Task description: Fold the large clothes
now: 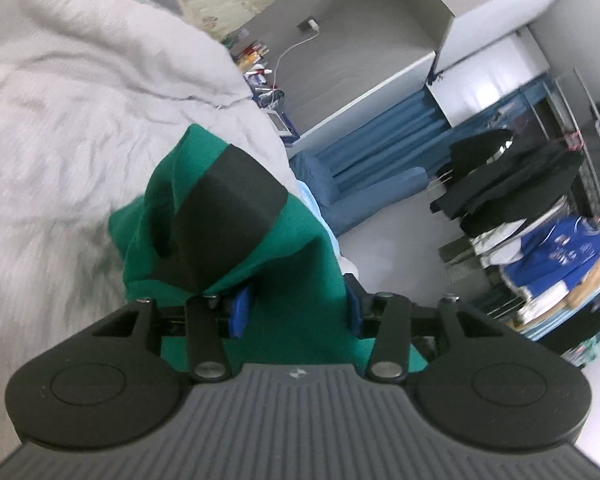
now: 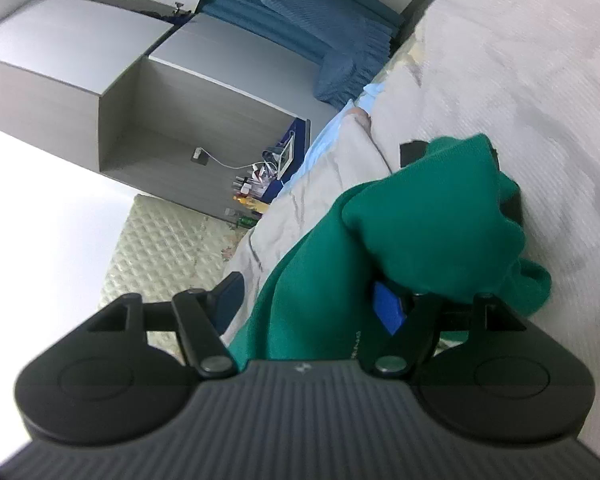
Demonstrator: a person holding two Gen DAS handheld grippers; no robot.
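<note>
Green garment (image 1: 300,248) draped between both tools' parted fingers over bedding (image 1: 60,120)

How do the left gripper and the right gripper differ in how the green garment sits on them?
The left gripper has the green garment filling the gap between its fingers; the right gripper has it bunched over one finger, the other bare. The right gripper's jaws stand wider. Both are open over the bed.
</note>
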